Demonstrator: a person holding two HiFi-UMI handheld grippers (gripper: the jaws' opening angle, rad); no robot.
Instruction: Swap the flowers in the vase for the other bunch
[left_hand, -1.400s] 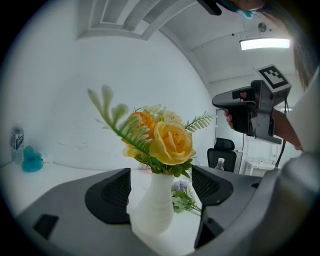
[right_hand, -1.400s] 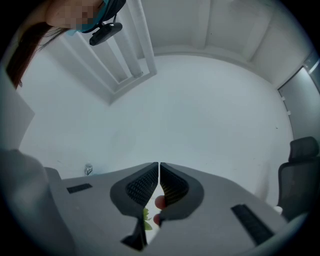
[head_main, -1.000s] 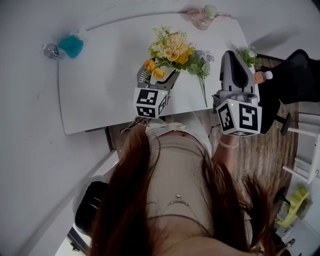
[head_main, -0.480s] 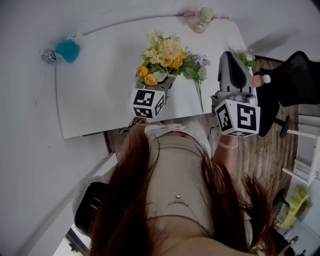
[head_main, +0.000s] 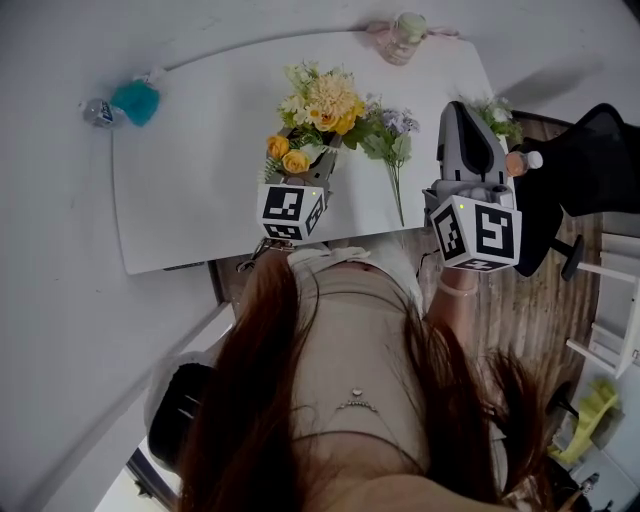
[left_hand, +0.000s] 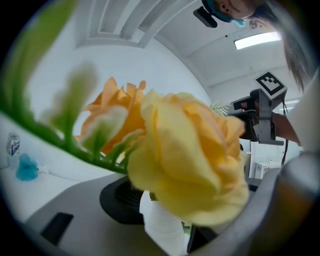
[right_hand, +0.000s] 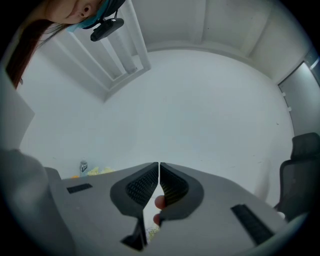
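Counter (head_main: 190, 180) bearing yellow bunch (head_main: 322, 98) near its middle, white lower part (left_hand: 162, 227) pressed between jaws of left hand-held gripper (head_main: 305, 165), just now closing inward. Purple bunch (head_main: 392, 150) flat on counter, right of middle. Right hand-held gripper (head_main: 462, 110) clenched, empty, beyond counter's right edge.

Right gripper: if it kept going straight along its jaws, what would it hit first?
Nothing close, it seems: the right gripper, shut, looks at a bare white surface; the small green plant sits off to its side. Depth is hard to judge.
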